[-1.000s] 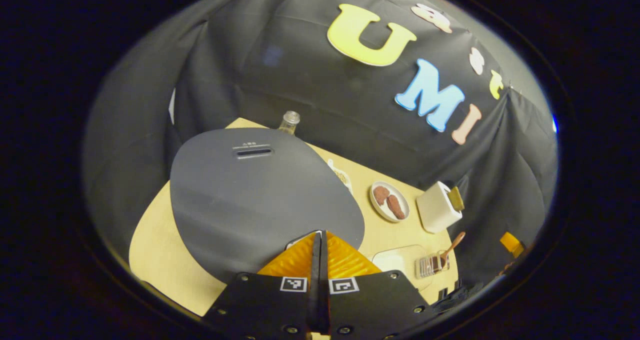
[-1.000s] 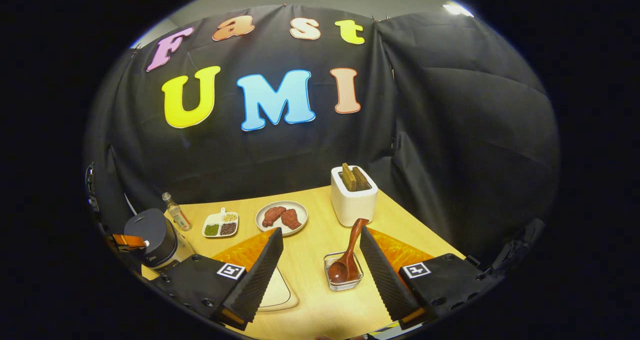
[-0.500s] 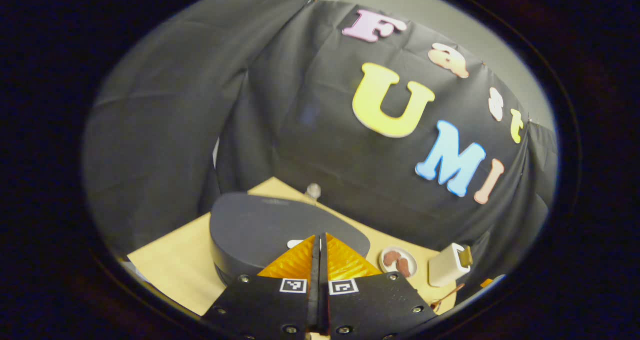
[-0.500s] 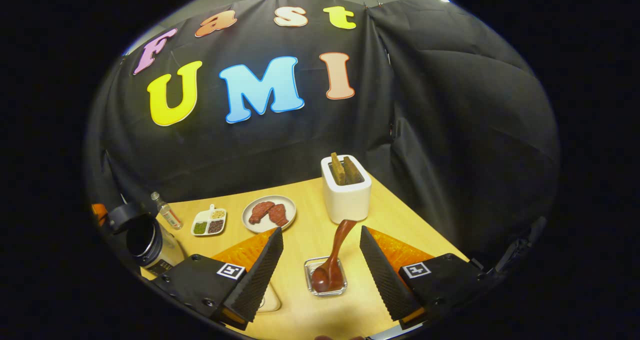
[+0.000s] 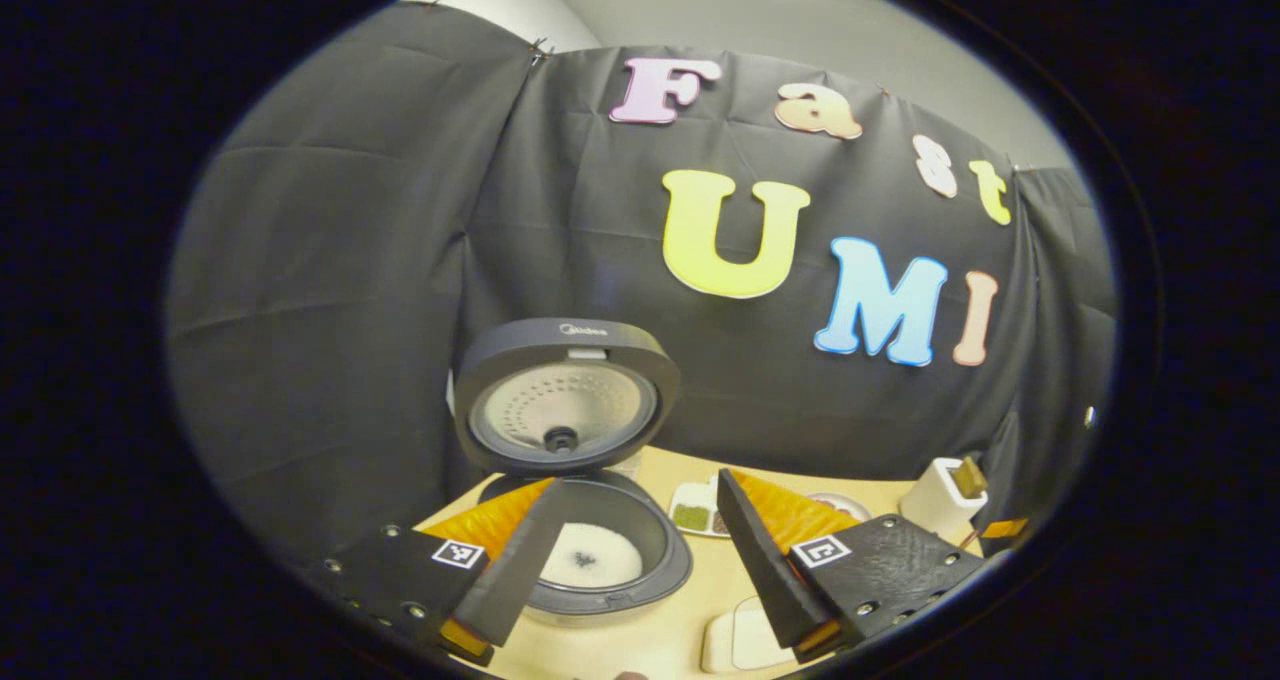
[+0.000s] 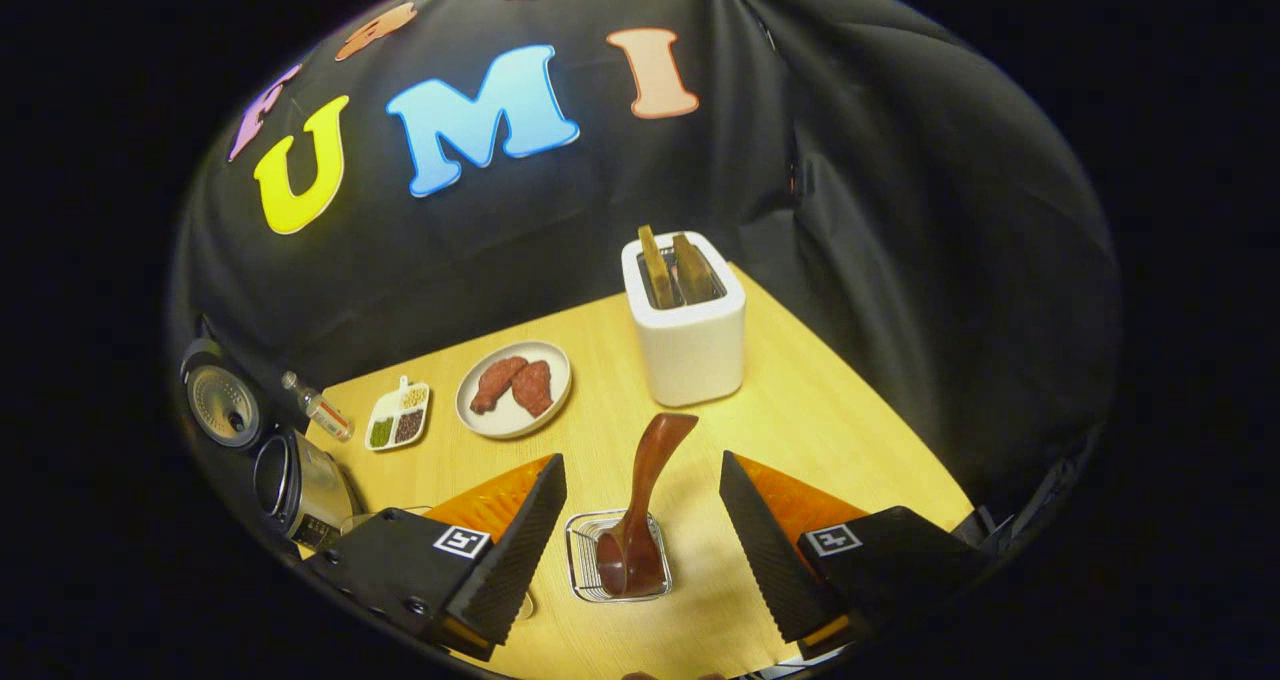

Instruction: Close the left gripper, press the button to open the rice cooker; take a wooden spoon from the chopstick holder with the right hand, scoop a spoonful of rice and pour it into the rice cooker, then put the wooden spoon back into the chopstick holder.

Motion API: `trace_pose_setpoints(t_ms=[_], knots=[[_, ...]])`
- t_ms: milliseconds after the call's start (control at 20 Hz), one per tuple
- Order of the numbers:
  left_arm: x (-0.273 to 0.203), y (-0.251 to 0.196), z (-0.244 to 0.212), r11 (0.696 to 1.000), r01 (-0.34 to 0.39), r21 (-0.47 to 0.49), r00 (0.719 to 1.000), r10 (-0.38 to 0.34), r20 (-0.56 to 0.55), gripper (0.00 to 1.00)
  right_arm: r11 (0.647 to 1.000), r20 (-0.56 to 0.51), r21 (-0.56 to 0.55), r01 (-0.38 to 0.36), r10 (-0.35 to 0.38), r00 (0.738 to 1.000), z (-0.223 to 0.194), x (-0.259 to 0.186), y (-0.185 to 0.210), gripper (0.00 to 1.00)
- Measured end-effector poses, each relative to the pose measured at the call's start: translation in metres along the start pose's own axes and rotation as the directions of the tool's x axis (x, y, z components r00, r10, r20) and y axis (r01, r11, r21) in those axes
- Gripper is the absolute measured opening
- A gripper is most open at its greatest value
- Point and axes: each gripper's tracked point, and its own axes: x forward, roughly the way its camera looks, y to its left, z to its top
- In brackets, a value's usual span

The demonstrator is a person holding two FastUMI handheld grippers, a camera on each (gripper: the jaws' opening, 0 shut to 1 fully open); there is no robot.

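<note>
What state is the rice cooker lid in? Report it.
Open. In the left gripper view the rice cooker lid stands raised, its pale inner plate facing the camera, and the inner pot below lies exposed.

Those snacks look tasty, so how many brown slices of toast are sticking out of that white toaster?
2. One brown toast slice stands in the left slot of the white toaster, the other brown toast slice in the right slot; both poke above the top.

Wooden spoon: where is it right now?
In the right gripper view, the wooden spoon stands in the chopstick holder between the open right claw's fingers, in front of the toaster.
</note>
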Motion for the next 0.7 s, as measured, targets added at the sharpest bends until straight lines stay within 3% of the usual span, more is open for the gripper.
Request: trace_pose_setpoints(t_ms=[100,150,200,300,350,500,550,650,700], knots=[[-0.019,0.001,0.001,0.999,-0.035,0.030,0.999,0.035,0.011,0.94,0.999,-0.067,0.034,-0.040,0.042,0.997,-0.010,0.018,0.002,0.94],[-0.029,0.003,0.002,0.998,-0.051,0.036,0.999,0.051,0.011,0.94,0.997,-0.097,0.053,-0.058,0.063,0.993,-0.016,0.026,0.001,0.98],[-0.038,0.004,-0.001,0.997,-0.071,0.040,0.998,0.070,0.004,0.94,0.995,-0.122,0.072,-0.075,0.084,0.989,-0.023,0.031,0.000,0.94],[-0.057,0.008,-0.009,0.992,-0.116,0.046,0.993,0.116,-0.012,0.94,0.990,-0.142,0.098,-0.103,0.117,0.983,-0.027,0.042,-0.003,0.98],[-0.067,0.009,-0.014,0.990,-0.136,0.049,0.990,0.137,-0.018,0.94,0.988,-0.150,0.105,-0.117,0.132,0.980,-0.028,0.047,-0.003,0.93],[-0.096,0.002,-0.028,0.985,-0.164,0.050,0.985,0.167,-0.050,0.96,0.979,-0.161,0.117,-0.169,0.187,0.969,-0.028,0.069,0.002,0.93],[-0.104,0.004,-0.035,0.983,-0.176,0.052,0.982,0.179,-0.061,0.94,0.974,-0.167,0.129,-0.184,0.204,0.965,-0.029,0.075,0.004,0.98],[-0.120,0.001,-0.042,0.980,-0.193,0.050,0.978,0.196,-0.071,0.94,0.966,-0.167,0.156,-0.204,0.230,0.959,-0.025,0.085,0.010,0.93],[-0.127,-0.002,-0.046,0.980,-0.196,0.047,0.977,0.199,-0.077,0.95,0.963,-0.170,0.174,-0.206,0.235,0.957,-0.026,0.088,0.012,0.76]])
